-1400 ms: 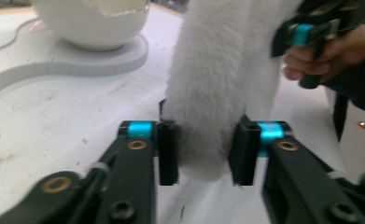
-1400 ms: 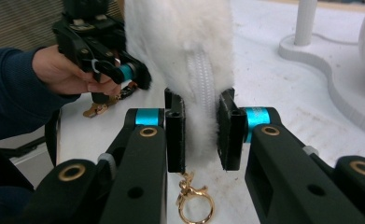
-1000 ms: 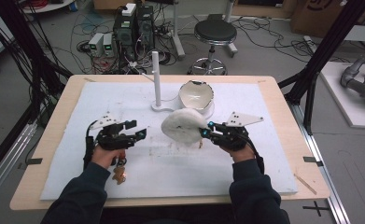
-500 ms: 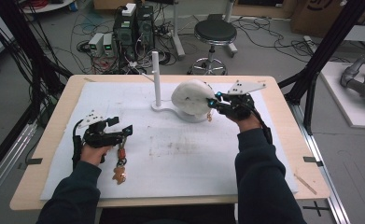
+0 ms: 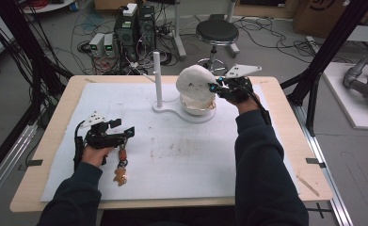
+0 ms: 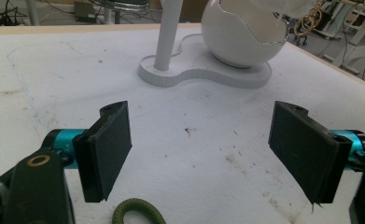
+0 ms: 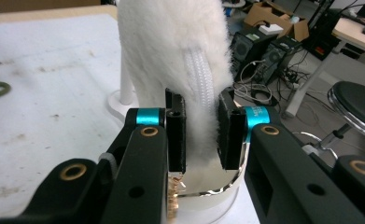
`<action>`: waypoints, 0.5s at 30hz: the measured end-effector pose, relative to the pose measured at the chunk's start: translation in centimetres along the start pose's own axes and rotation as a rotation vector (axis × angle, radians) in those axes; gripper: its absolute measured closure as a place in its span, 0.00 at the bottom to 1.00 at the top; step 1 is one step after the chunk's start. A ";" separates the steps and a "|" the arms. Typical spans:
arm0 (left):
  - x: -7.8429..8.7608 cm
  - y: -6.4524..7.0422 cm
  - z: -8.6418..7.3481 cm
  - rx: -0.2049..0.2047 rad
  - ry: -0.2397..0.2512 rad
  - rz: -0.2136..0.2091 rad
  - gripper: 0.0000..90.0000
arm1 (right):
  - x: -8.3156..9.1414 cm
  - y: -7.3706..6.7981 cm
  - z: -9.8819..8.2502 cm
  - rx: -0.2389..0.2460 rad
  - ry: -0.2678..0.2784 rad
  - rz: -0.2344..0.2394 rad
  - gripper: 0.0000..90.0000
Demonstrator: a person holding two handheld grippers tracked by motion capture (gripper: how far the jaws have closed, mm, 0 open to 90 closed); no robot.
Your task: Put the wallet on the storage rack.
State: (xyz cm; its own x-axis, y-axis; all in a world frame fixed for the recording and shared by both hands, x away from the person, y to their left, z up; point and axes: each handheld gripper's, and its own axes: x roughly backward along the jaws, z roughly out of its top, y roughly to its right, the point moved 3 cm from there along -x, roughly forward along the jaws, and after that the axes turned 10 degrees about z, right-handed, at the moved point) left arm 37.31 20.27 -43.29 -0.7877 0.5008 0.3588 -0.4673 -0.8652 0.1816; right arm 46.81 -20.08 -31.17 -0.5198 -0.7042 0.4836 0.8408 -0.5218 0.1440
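Right tool (image 5: 213, 87) pinches the white fluffy pouch (image 5: 194, 81) by its corded edge, holding it just above the egg-shaped bowl (image 5: 198, 105), probably to lower it in. Left tool (image 5: 124, 132) has just been opening, nothing between; keychain (image 5: 121, 165) lies just below it on the counter (image 5: 50, 136).

A fluffy white pouch (image 5: 195, 81) with a white braided cord (image 7: 200, 79) along its edge is held up above the egg-shaped white bowl (image 5: 198, 102), near the far edge of the surface and a little right of its middle. The pouch stands upright, its lower edge pinched between the jaws. The bowl is glossy, with a jagged cracked-shell rim, and sits on a flat white base (image 6: 227, 76) that also carries an upright white post (image 5: 157, 75). A keychain (image 5: 121, 165) with an orange piece and a small tan figure lies flat near the front-left part of the surface.
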 end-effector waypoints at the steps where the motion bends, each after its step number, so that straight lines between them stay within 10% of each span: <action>1: 0.0 0.0 0.0 0.002 0.000 -0.003 0.24 | -0.1 0.2 0.2 0.004 0.002 -0.003 0.86; 10: 0.0 0.0 0.0 0.000 -0.004 -0.007 0.24 | -1.4 1.4 1.3 0.093 -0.021 -0.045 0.86; 15: 0.0 0.0 0.0 0.003 -0.003 -0.002 0.24 | -2.0 2.0 -0.1 0.170 -0.121 -0.076 0.86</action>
State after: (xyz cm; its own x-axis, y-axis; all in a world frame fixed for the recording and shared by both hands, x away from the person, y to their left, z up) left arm 37.31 20.29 -43.34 -0.7856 0.5022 0.3615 -0.4674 -0.8644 0.1852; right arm 49.52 -19.77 -31.91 -0.5691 -0.5981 0.5643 0.8188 -0.4748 0.3226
